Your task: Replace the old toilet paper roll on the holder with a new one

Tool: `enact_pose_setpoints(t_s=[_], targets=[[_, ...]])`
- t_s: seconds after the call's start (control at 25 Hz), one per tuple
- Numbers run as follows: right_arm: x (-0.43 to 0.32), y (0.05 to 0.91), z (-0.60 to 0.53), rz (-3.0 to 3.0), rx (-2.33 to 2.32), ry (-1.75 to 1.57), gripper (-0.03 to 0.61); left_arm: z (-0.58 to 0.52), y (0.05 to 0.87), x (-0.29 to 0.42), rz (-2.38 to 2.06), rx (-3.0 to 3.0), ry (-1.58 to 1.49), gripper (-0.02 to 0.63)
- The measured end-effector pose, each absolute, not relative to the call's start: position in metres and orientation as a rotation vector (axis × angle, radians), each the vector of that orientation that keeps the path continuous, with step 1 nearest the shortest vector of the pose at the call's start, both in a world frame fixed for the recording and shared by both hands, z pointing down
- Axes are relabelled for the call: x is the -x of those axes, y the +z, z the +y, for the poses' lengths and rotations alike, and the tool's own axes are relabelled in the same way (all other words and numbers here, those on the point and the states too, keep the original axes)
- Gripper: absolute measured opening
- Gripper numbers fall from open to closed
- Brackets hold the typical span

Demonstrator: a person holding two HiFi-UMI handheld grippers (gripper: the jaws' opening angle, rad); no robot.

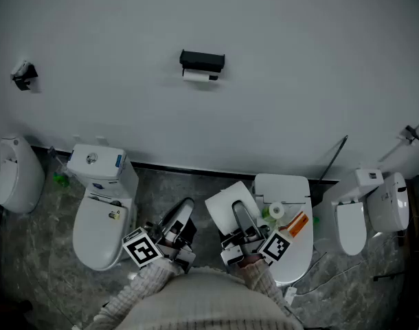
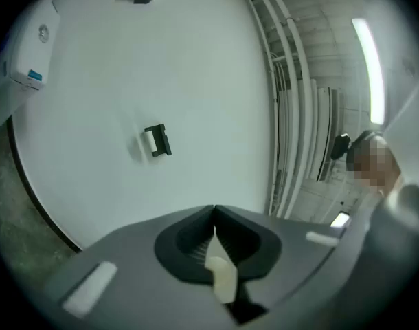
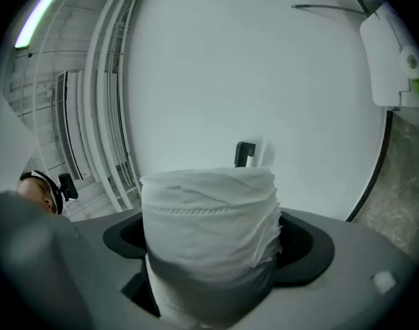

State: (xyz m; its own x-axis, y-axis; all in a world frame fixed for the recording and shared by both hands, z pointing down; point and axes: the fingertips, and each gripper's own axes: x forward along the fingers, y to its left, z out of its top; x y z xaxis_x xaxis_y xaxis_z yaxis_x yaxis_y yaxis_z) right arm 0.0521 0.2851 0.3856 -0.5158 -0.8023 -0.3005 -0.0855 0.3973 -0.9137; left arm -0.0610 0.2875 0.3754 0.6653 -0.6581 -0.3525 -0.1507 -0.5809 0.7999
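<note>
The black paper holder (image 1: 202,62) hangs high on the white wall, with a thin, nearly used-up roll (image 1: 197,76) under it. It also shows small and far off as the holder (image 2: 156,141) in the left gripper view and the holder (image 3: 245,152) in the right gripper view. My right gripper (image 1: 235,210) is shut on a full new toilet paper roll (image 3: 209,212), which stands upright and fills the jaws. My left gripper (image 1: 186,207) is low beside it, its jaws shut with nothing held. Both point slightly upward at the wall, well short of the holder.
Several toilets stand along the wall's foot: one on the left (image 1: 99,215), one just right of my grippers (image 1: 292,191) with small items on its lid, and others at the far left (image 1: 17,174) and right (image 1: 364,215). A small fixture (image 1: 23,74) sits on the wall's left.
</note>
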Motion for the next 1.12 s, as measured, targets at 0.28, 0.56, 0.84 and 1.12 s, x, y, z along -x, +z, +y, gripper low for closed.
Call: enact_pose_setpoints(t_s=[0.28,0.56,0.84,1.12], targets=[[-0.065,0.402,0.272,1.892,0.786,-1.191,0.512,0.284,0.397,0.039,-0.616,-2.046,-0.815,0.008],[-0.064,0.415,0.228,1.897,0.802,-1.201,0.512,0.238,0.41,0.035,-0.642,-2.092,-0.732,0.008],[-0.067,0.406,0.131,1.864,0.829,-1.16,0.512,0.132,0.4,0.041,-0.605,-2.109,-0.748,0.008],[-0.064,0.386,0.027,1.827,0.845,-1.098,0.512,0.023,0.387,0.045,-0.57,-2.159,-0.655,0.008]])
